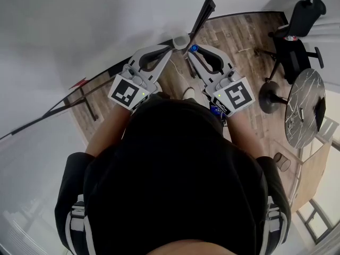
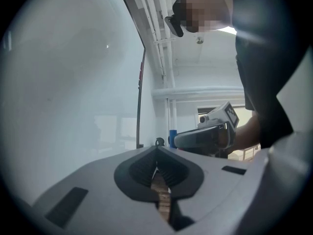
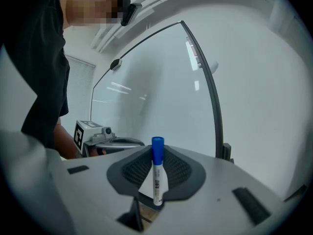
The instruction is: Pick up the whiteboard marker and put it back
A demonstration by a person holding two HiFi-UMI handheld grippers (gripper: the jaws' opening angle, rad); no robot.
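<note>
Your right gripper (image 3: 157, 152) clamps the whiteboard marker (image 3: 157, 176), blue cap at 12 o'clock; head view shows only that cap; your left gripper (image 2: 157, 152) is closed, empty

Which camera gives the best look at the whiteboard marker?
The right gripper view: the marker stands upright, clamped in the right gripper. Head view shows only its blue cap; left gripper view, a blue sliver.
</note>
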